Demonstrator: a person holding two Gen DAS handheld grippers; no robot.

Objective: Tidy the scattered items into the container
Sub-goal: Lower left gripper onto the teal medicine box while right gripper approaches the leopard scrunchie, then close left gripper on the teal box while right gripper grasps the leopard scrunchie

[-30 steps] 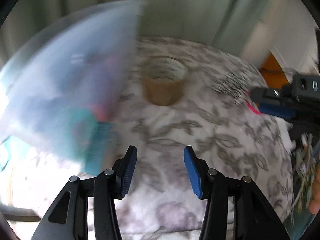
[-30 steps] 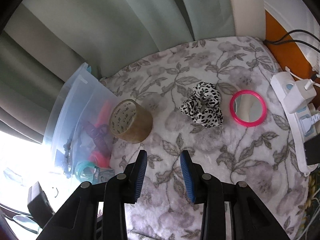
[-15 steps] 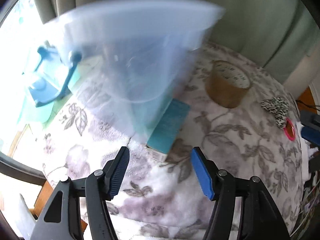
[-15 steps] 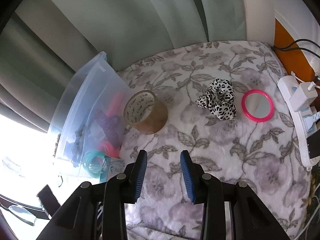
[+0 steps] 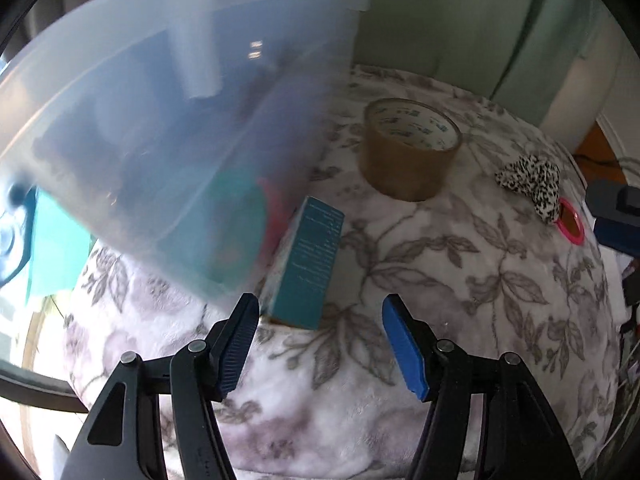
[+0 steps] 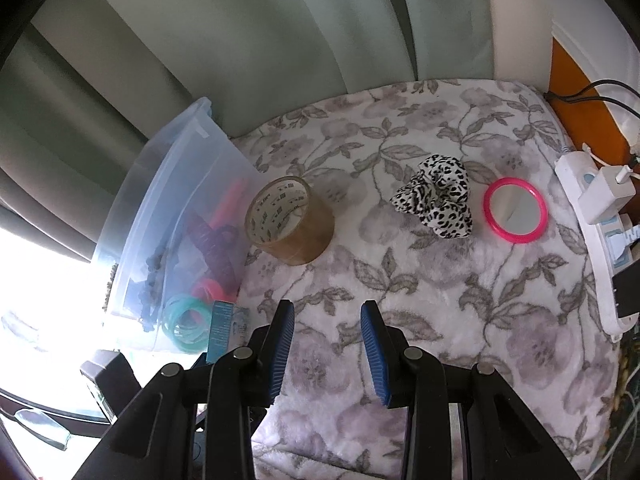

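Where glimpsed rightward, power strip [image 6: 596, 240].

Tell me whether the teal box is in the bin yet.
Out. The teal box lies on the blanket beside the clear bin.

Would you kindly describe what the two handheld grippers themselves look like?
The left gripper and the right gripper look alike: black plastic clamp-style arms joined by round silver rivets, each ending in a flat blue ribbed pad. No cables, sleeves or markings show on either.
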